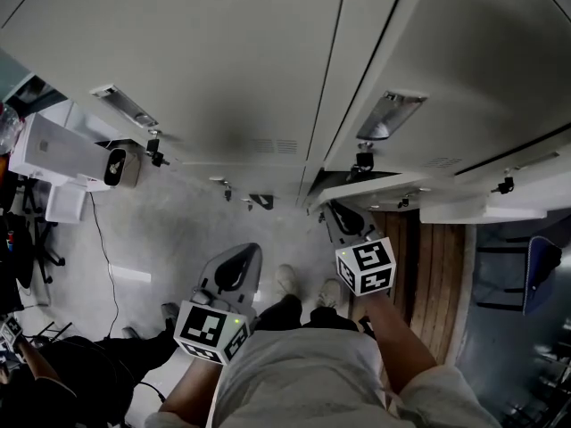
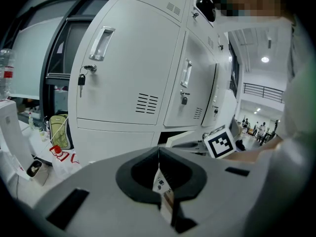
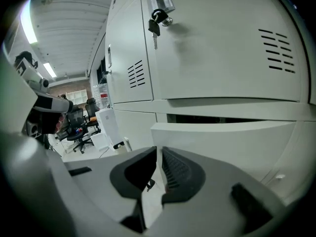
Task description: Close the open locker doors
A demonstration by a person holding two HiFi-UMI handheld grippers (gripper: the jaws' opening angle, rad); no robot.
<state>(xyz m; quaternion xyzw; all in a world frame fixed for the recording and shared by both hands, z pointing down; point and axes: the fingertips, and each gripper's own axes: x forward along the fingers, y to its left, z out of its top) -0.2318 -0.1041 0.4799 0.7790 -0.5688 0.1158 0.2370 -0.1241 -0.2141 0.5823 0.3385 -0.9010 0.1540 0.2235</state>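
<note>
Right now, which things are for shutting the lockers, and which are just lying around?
For the job:
- open locker door
- right gripper
- left gripper

Just lying about:
- water bottle
- green bag
- office chair
- white box

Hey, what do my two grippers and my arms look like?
The left gripper and right gripper are light grey moulded shells with black pads, ribbed on the right one. Each bears a white cube with black square markers. Forearms are bare; the shirt is pale grey.
</note>
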